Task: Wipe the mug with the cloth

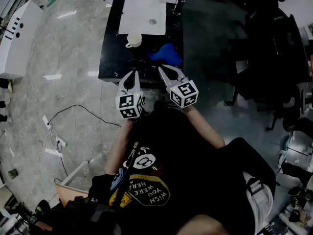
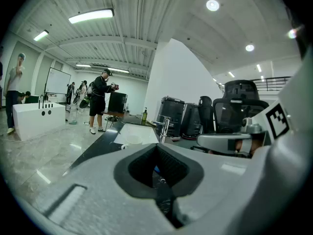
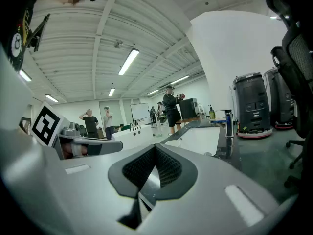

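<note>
A white mug [image 1: 133, 39] stands on the black counter [image 1: 109, 58], just in front of the sink. Right of it lies a crumpled blue cloth [image 1: 166, 54]. Both grippers hang side by side at the counter's near edge and point at it. My left gripper [image 1: 131, 74] is shut, with nothing between its jaws, short of the mug. My right gripper [image 1: 162, 69] is also shut and empty, just short of the cloth. In the left gripper view the mug [image 2: 130, 141] shows beyond the closed jaws [image 2: 156, 148]. The right gripper view shows closed jaws [image 3: 155, 148] too.
A white sink [image 1: 144, 9] with a faucet [image 1: 176, 1] fills the counter's far half. Dark office chairs [image 1: 264, 58] crowd the right side. Cables and a power strip [image 1: 54, 142] lie on the floor at left. People stand far off in the room.
</note>
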